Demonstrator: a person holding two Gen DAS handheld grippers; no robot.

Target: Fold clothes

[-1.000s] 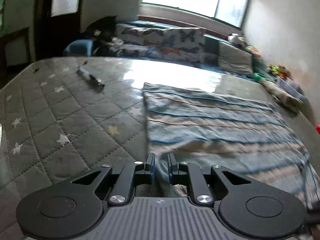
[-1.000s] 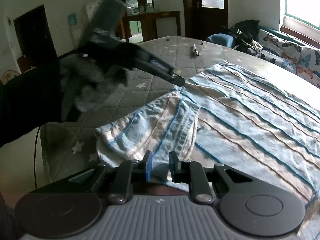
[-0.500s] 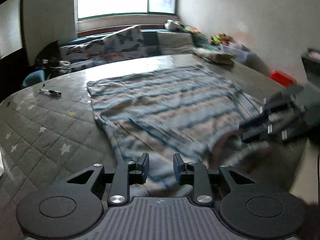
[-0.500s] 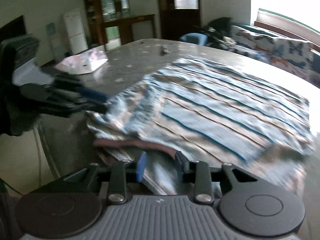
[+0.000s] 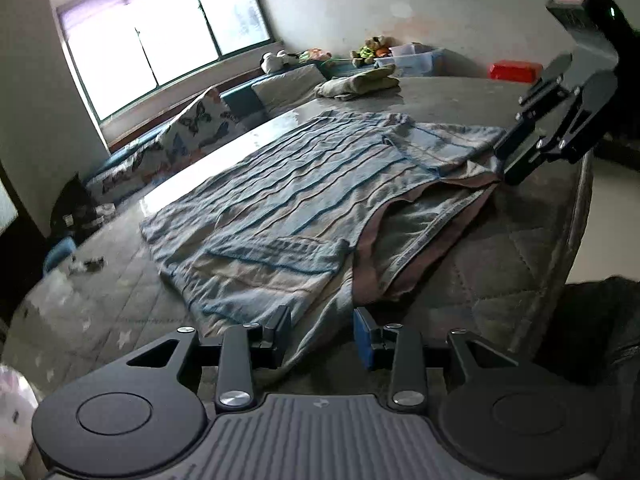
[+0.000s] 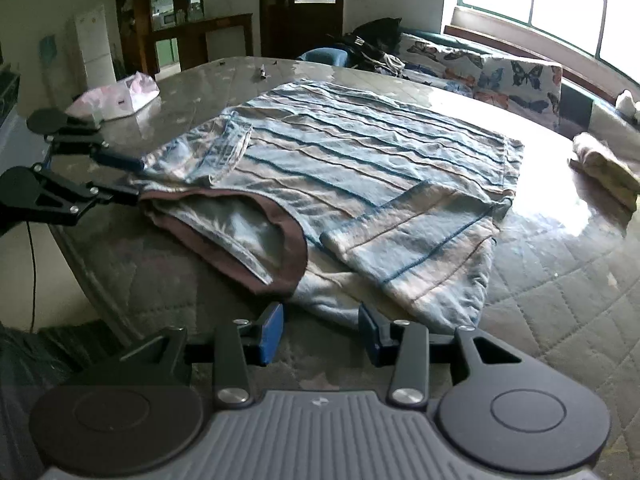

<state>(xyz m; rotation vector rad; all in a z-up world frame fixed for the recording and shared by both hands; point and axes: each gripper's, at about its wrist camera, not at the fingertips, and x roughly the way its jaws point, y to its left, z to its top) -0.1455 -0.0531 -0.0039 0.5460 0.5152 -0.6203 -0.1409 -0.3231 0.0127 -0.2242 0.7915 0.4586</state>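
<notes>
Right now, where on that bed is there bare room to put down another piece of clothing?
Bare quilted mattress lies beside the striped shirt, toward the butterfly cushions; a folded cloth borders its far end. Another bare strip runs between the shirt and the pink bag. The near edge is crowded: both tongs, jaws opening, at the shirt's shoulders.

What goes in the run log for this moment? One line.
stage: sleeves folded in | striped shirt: flat on mattress | left gripper: opening, empty | right gripper: opening, empty
</notes>
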